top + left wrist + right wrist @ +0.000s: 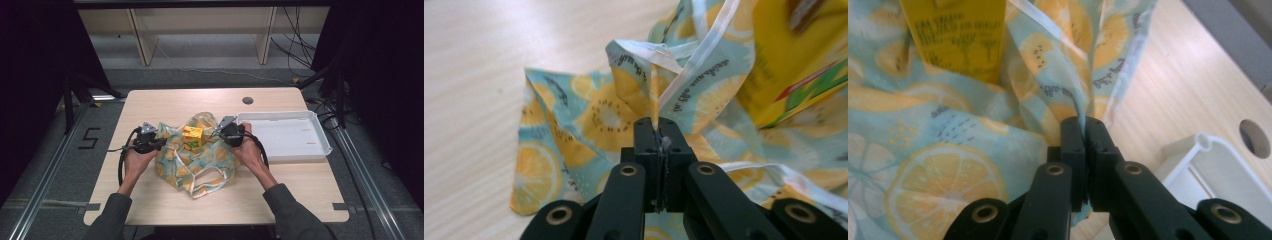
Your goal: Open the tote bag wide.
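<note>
Person's sleeves coming in at 6 o'clock, forearms reaching up the table. Left gripper at 9 o'clock of the bag, jaws clenched on a fold of the lemon-print bag, pinching its white-trimmed rim. Bag is sitting mid-table, slumped, mouth facing up. Yellow carton is standing inside it, between both grippers. Right gripper at 3 o'clock of the bag, jaws also clamped on the bag's rim. Likely both are gripping opposite edges to hold the mouth wide around the carton. White tray is lying just beside, further right.
</note>
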A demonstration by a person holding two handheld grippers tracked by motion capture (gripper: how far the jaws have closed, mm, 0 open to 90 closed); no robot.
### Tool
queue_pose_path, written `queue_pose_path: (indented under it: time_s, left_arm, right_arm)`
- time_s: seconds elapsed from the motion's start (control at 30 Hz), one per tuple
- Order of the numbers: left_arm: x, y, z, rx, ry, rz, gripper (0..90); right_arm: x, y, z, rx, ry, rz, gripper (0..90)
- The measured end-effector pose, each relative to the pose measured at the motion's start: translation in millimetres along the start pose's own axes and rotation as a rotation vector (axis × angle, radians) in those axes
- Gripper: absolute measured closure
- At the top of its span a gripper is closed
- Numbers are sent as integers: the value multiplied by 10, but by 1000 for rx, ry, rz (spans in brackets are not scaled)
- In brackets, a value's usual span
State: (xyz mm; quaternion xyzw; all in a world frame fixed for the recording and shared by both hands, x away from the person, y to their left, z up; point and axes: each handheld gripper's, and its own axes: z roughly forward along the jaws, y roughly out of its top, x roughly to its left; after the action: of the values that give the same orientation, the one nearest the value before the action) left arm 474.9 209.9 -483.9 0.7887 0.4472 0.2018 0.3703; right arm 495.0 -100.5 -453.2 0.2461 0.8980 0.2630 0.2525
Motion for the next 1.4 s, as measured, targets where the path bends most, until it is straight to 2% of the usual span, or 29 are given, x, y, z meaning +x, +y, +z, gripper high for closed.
queue_pose_path:
  time_s: [0.03,0.07,0.17,0.3,0.43,0.47,0.53,0.57,0.6,0.63,0.67,0.7,0.77,0.8,0.83,0.87,0.9,0.93,0.97,1.0,1.07,1.1,1.13,1.17,1.2,1.23,1.3,1.33,1.4]
  left_arm:
    - [22,-15,23,29,0,15,881]
    - [20,-30,56,39,-4,4,880]
    - [15,-70,105,86,-15,8,876]
    - [11,-85,101,101,-10,3,866]
    - [25,-97,92,94,2,-11,839]
    - [44,-95,72,97,6,-16,806]
    - [54,-84,39,86,13,-28,755]
    - [54,-84,39,86,13,-28,710]
    - [59,-69,10,75,17,-44,710]
    - [59,-59,-5,68,19,-48,624]
    - [63,-25,-60,60,23,-47,593]
    - [53,-3,-88,48,27,-64,549]
    - [50,42,-174,48,27,-55,478]
    - [24,59,-203,17,27,-72,467]
    - [24,59,-203,17,27,-72,448]
    - [33,85,-275,25,33,-42,426]
    - [14,98,-310,5,34,-67,426]
    - [7,118,-358,9,29,-59,414]
    - [-22,129,-378,-13,34,-80,385]
    - [-4,145,-463,6,24,-51,368]
    - [-12,151,-499,-8,13,-64,357]
    - [-53,159,-543,-48,7,-103,357]
    - [-59,166,-637,-31,8,-63,346]
    - [-105,163,-664,-68,9,-98,340]
    - [-105,163,-664,-68,9,-98,334]
    - [-155,143,-754,-90,-26,-110,330]
    - [-227,90,-827,-98,-57,-122,323]
    - [-264,54,-869,-86,-57,-101,318]
    - [-366,-35,-918,-88,-62,-101,291]
  right_arm:
    - [11,-4,21,17,3,-5,887]
    - [18,-10,45,31,-2,-11,887]
    - [41,-25,80,71,6,-30,887]
    - [75,-54,41,121,26,-27,885]
    - [81,-76,22,120,36,-37,859]
    - [86,-81,18,104,20,-11,810]
    - [70,-68,-6,99,31,12,745]
    - [70,-68,-6,99,31,12,745]
    - [53,-58,-25,77,26,23,702]
    - [24,-20,-98,37,26,61,612]
    - [2,-9,-137,11,16,67,588]
    - [-15,3,-167,-1,22,74,552]
    - [-31,31,-245,-52,39,103,497]
    - [-30,43,-280,-83,51,126,476]
    - [-30,43,-280,-83,51,126,476]
    - [-21,74,-354,-127,91,159,440]
    - [-21,74,-354,-127,91,159,440]
    - [-18,89,-377,-139,104,158,429]
    - [-12,108,-409,-150,120,161,413]
    - [5,132,-428,-185,125,161,399]
    - [18,155,-447,-188,150,150,390]
    - [18,155,-447,-188,150,150,390]
    - [48,170,-459,-193,155,158,384]
    - [57,174,-446,-208,161,158,381]
    - [60,176,-442,-203,160,153,376]
    - [66,178,-441,-201,169,152,364]
    - [67,183,-431,-198,180,148,359]
    - [71,184,-430,-197,182,147,354]
    - [72,186,-424,-200,186,146,348]
